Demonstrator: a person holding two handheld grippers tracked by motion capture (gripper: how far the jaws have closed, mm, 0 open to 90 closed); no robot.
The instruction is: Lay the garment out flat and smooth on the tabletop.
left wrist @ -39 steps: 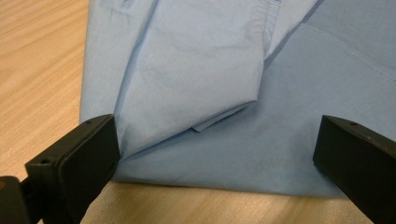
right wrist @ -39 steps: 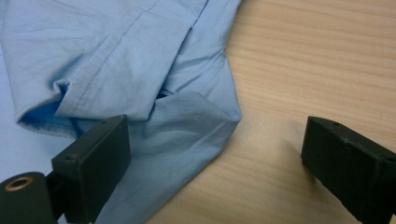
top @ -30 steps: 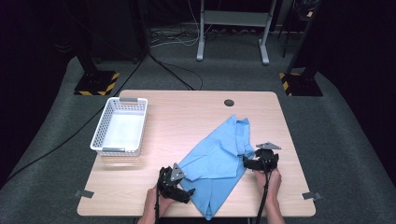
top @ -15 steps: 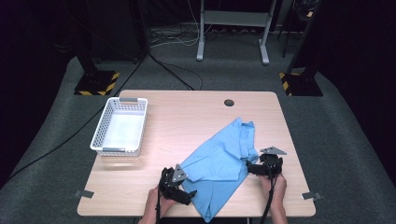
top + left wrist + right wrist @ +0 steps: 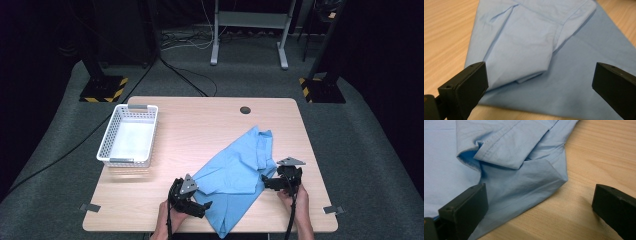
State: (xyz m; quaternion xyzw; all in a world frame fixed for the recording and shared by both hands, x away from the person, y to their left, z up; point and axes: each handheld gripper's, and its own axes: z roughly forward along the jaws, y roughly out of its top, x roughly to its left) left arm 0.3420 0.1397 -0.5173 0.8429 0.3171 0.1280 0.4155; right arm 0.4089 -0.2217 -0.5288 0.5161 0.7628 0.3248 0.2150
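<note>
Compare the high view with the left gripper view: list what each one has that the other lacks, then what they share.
High view alone: the white basket at the table's left side, the round hole near its far edge, the right tongs at the shirt's right edge, both hands, the grey floor with cables and stands.

Left gripper view alone: a close look between the left tongs' wide-open black jaws at a folded flap lying on the flat cloth.

Both: the light blue shirt, the wooden table, the left tongs.
</note>
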